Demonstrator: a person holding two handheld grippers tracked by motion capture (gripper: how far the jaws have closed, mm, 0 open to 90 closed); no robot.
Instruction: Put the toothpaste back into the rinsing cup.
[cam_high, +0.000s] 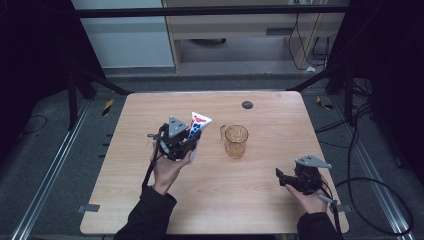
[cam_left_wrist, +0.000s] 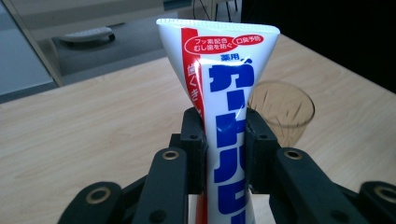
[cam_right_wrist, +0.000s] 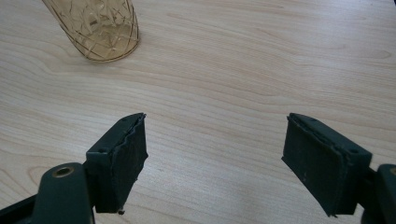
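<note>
left hand-held gripper (cam_left_wrist: 224, 135): jaws clamped on a white toothpaste tube (cam_left_wrist: 224, 93) (blue and red print), crimped end up, held above the counter (cam_high: 150, 200). right hand-held gripper (cam_right_wrist: 215, 158): jaws wide apart, nothing between them, low over the counter. amber glass (cam_high: 236, 141): upright, just right of the tube.

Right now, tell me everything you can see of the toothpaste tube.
The tube is white, soft-looking plastic with big blue characters down its face, a red band along one edge and small red labels near the top. It stands upright with its flat crimped end uppermost; the cap end is hidden below. The left hand-held gripper clamps it at mid-body, a black pad pressing each side, and holds it above the table, left of the amber glass and apart from it. Nothing else touches it.
</note>
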